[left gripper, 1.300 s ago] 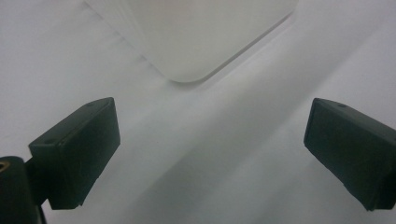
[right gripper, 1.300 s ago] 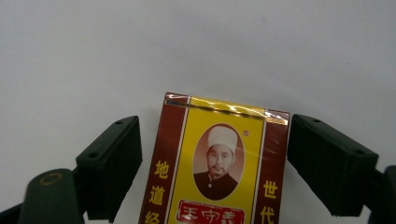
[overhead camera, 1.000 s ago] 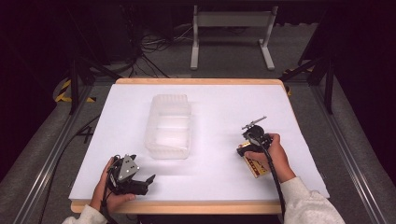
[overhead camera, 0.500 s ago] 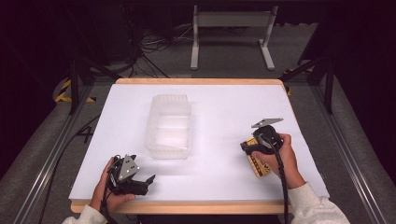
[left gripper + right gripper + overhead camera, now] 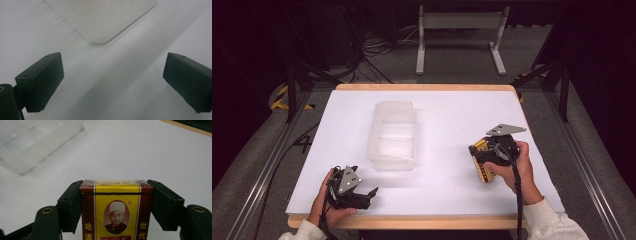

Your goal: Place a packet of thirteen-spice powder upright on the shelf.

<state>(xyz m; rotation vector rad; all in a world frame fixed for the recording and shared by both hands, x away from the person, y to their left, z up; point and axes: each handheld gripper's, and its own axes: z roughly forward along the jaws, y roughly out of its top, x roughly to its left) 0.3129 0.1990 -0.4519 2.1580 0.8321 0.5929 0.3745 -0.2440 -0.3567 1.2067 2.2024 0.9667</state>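
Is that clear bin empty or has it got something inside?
Empty. The high view shows the bin with bare dividers; the box sits in the right gripper.

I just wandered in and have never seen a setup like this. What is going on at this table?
A person sits at a white table with a two-jaw gripper in each hand. The right gripper has just closed its jaws on a small red and yellow box and holds it just above the table. The left gripper rests near the table's front edge, jaws open with nothing between them. A clear plastic container stands mid-table, apparently empty; the box may be headed there.
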